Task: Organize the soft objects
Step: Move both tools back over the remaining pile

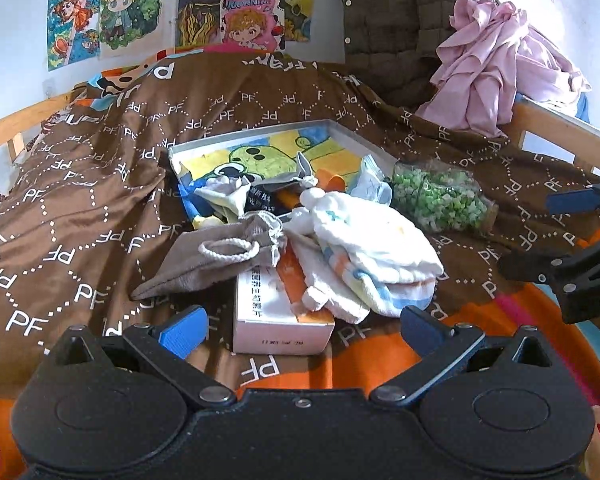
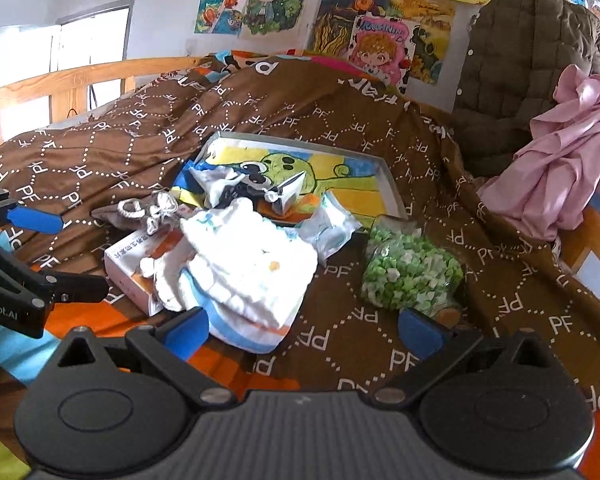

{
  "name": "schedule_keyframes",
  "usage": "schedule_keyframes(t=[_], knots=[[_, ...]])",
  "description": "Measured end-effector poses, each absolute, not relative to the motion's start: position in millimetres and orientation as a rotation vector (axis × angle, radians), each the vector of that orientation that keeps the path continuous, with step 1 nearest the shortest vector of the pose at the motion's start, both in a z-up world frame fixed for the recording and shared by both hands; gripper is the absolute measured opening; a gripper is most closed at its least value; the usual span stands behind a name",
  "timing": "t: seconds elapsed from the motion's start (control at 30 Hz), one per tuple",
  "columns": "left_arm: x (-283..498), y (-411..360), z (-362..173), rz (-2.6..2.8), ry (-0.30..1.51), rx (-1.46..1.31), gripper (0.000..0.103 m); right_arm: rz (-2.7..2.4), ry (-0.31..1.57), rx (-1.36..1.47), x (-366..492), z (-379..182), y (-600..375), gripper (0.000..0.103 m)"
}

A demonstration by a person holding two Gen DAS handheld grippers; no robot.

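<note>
Brown bedding (image 1: 100, 184) is strewn with clutter: a white cloth (image 1: 372, 256) is draped over a box (image 1: 280, 320), near a tray (image 1: 260, 148). Both tongs, left (image 1: 300, 326) and right (image 2: 302, 330), are held wide, empty.

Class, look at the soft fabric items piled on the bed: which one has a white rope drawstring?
The grey drawstring pouch, lying left of the white cloth bundle and partly over the white and orange box. Only it has a looped rope cord.
</note>
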State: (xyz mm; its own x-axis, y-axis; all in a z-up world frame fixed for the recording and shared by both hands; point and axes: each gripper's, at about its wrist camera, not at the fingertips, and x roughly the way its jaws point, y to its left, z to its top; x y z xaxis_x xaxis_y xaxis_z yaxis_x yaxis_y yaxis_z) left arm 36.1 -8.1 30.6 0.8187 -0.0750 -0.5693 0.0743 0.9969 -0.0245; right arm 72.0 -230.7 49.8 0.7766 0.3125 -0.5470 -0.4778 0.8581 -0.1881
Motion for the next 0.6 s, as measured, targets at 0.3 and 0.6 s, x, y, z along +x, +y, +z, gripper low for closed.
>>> schedule_keyframes(t=[0.3,0.6], knots=[[35.9,-8.1,22.1,-0.082,0.635,0.006,0.102,0.447,0.561,-0.341,73.4,39.6,-226.3,0.103],[42.7,-8.3,17.1,-0.077,0.636,0.011,0.102,0.448,0.581,-0.319,82.1,34.6,-222.9,0.103]])
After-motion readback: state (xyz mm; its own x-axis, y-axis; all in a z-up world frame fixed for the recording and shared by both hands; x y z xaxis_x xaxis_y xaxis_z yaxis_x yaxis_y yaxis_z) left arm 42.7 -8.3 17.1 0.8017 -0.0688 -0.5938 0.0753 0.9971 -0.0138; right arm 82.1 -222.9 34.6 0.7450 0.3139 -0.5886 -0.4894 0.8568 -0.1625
